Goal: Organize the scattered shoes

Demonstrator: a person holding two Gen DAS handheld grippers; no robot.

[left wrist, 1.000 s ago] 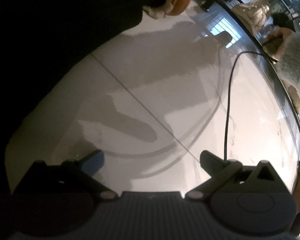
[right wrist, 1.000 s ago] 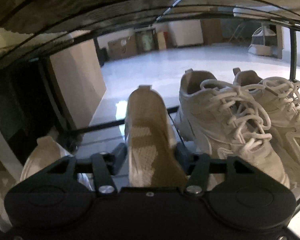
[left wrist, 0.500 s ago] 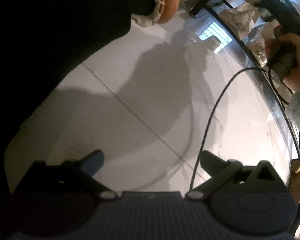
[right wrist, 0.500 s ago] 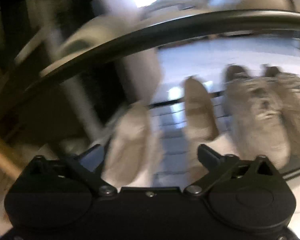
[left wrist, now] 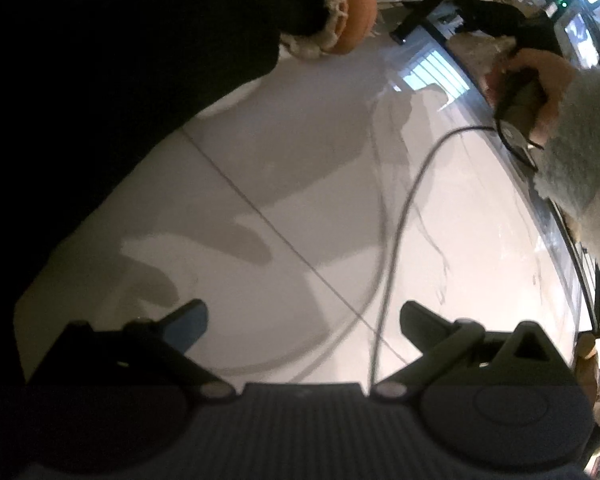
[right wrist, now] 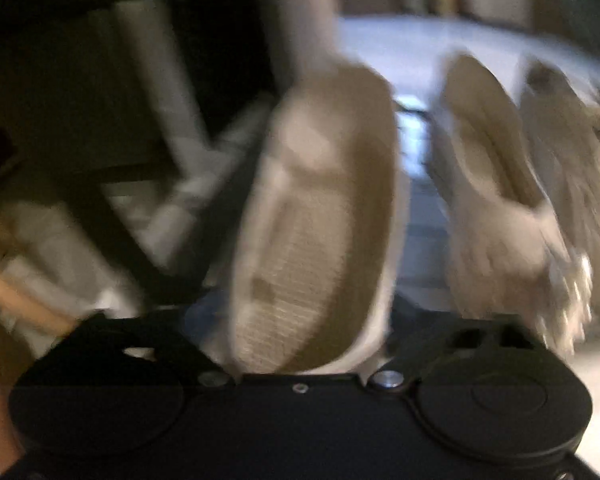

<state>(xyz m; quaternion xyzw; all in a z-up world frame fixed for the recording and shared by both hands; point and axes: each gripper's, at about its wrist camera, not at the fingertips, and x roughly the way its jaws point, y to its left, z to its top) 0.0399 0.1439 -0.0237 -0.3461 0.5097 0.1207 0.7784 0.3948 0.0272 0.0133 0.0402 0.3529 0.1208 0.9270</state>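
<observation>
Right gripper (right wrist: 300,336) looked clamped on a beige shoe (right wrist: 316,220), sole up, beside its mate (right wrist: 496,216) on the rack, probably for pairing. Left gripper (left wrist: 302,328) hung open over bare floor (left wrist: 292,184), idle.

No text, label, brand or number can be read in either view; the right wrist view is blurred.

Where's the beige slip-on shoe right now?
In the right wrist view, the beige slip-on shoe sits centre frame, between the fingers of the right claw, sole toward the camera. Its nearest neighbour is another pale shoe to its right; the frame is blurred.
</observation>
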